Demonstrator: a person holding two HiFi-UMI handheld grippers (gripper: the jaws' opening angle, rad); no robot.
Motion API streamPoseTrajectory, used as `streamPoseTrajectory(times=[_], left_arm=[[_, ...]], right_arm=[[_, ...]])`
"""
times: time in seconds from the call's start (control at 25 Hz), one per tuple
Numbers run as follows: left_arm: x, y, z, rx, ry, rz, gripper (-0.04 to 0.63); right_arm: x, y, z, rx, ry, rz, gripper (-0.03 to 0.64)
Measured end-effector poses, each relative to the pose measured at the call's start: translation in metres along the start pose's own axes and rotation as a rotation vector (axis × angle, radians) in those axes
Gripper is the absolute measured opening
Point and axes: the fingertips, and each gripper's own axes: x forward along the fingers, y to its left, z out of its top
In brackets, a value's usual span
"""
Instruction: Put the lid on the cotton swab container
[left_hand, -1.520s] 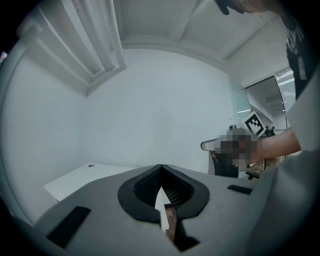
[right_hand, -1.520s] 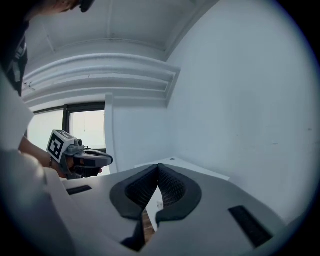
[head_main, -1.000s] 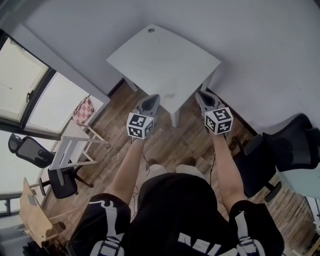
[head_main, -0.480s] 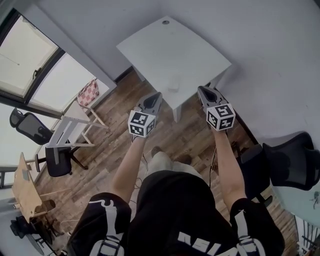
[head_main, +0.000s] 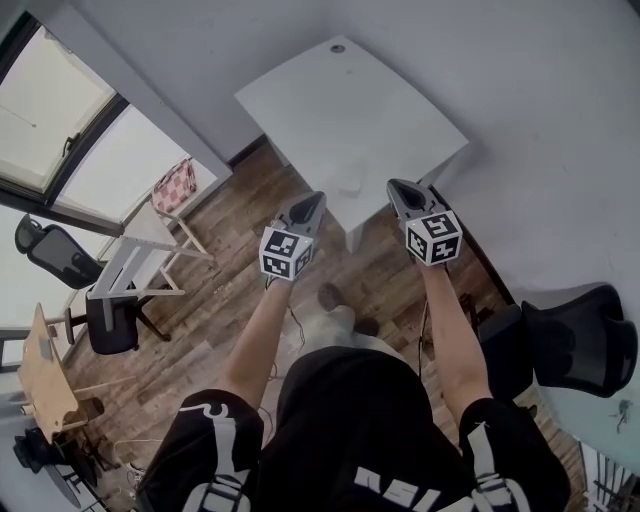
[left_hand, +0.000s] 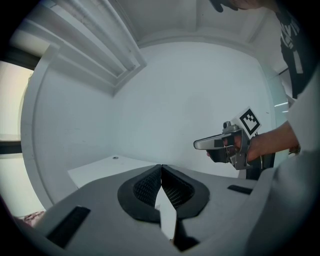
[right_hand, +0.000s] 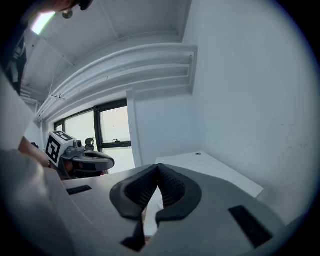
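The white table (head_main: 350, 110) stands ahead of me against the wall. A small pale thing (head_main: 351, 184) lies near its front edge, too small to name; I can make out no swab container or lid. My left gripper (head_main: 313, 201) hangs over the wooden floor just short of the table's front edge, jaws shut and empty. My right gripper (head_main: 396, 188) is level with it at the table's near right edge, also shut and empty. In the left gripper view the shut pads (left_hand: 161, 172) point at the table (left_hand: 100, 170), with the right gripper (left_hand: 220, 144) alongside. The right gripper view shows its own shut pads (right_hand: 158, 172).
A black office chair (head_main: 575, 335) stands at my right. A small white desk (head_main: 135, 262), a chair with a pink chequered cushion (head_main: 170, 190) and another black chair (head_main: 50, 255) stand at the left by the windows. The table has a cable hole (head_main: 338, 48) at its far corner.
Both grippers have come a little closer to the table's front edge and slightly lower, still shut. The person's foot has stepped forward.
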Motion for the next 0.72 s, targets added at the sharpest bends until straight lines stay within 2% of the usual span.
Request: streamPoseTrajectory(times=[0.72], left_arm=[[0.062, 0.052, -0.019, -0.042, 0.012, -0.011, 0.026]], right_arm=[[0.087, -0.034, -0.011, -0.006, 0.076, 0.042, 0.014]])
